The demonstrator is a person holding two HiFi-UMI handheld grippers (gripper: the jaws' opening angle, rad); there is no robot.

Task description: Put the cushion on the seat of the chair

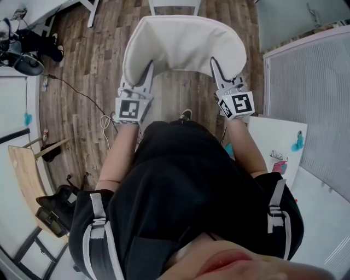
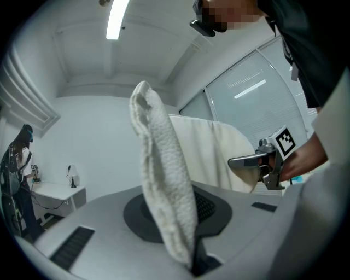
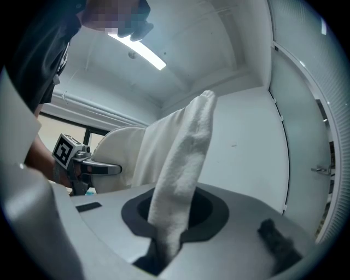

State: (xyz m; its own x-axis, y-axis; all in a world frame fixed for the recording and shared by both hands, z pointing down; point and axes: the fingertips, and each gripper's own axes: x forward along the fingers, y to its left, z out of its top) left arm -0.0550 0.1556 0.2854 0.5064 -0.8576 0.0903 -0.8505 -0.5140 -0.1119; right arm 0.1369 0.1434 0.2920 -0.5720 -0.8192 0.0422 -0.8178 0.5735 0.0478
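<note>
In the head view a white padded cushion (image 1: 183, 46) hangs in the air in front of me, held by its two lower corners. My left gripper (image 1: 148, 70) is shut on its left edge and my right gripper (image 1: 215, 65) is shut on its right edge. The left gripper view shows the fleecy cushion (image 2: 164, 180) standing up from the shut jaws of the left gripper (image 2: 194, 261), with the right gripper (image 2: 240, 162) across from it. The right gripper view shows the cushion (image 3: 180, 175) pinched in the right gripper (image 3: 161, 252). A white frame (image 1: 175, 5), perhaps the chair, lies beyond the cushion.
Wooden floor (image 1: 98, 60) spreads below, with a thin cable (image 1: 82, 95) trailing across it. A white ribbed panel (image 1: 311, 98) stands at the right. At the left are a wooden board (image 1: 27, 175), a black bag (image 1: 52, 210) and a white desk edge (image 1: 38, 11).
</note>
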